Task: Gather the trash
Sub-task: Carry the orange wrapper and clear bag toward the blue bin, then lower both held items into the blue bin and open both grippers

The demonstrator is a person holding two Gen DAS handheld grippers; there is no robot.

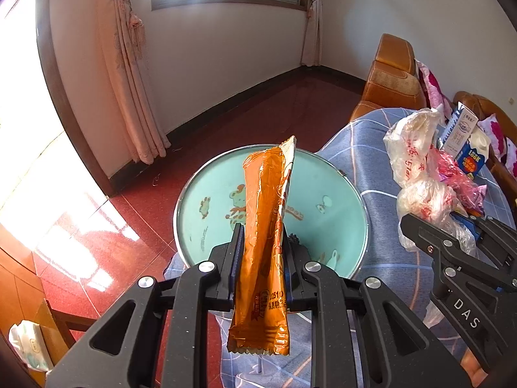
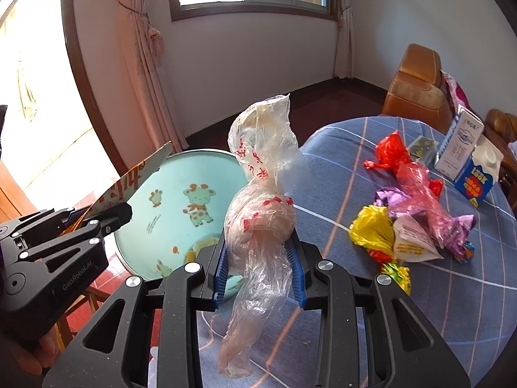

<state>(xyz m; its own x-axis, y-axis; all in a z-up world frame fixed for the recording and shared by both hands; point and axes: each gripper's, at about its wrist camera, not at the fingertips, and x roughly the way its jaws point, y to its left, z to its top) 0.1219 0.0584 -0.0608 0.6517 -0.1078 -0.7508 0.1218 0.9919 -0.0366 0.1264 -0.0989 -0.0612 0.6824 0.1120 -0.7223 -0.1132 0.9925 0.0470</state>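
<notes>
My left gripper [image 1: 262, 242] is shut on an orange snack wrapper [image 1: 263, 226] that stands upright between the pads, over a teal round basin [image 1: 206, 213] with cartoon animals. My right gripper [image 2: 258, 258] is shut on a crumpled clear plastic bag with red print [image 2: 261, 200], held at the basin's [image 2: 161, 207] right edge above the blue checked cloth [image 2: 452, 307]. In the left wrist view the right gripper [image 1: 452, 239] and its clear plastic bag [image 1: 413, 161] appear at the right. In the right wrist view the left gripper [image 2: 106, 216] with the wrapper [image 2: 135, 174] shows at the left.
Loose trash lies on the cloth: a red bag [image 2: 391, 155], a pink bag [image 2: 420, 190], a yellow bag [image 2: 371, 229] and a purple wrapper [image 2: 387, 194]. Two cartons [image 2: 475, 174] stand at the far right. A brown sofa [image 2: 416, 87] sits behind, and red tile floor [image 1: 122, 226] lies left.
</notes>
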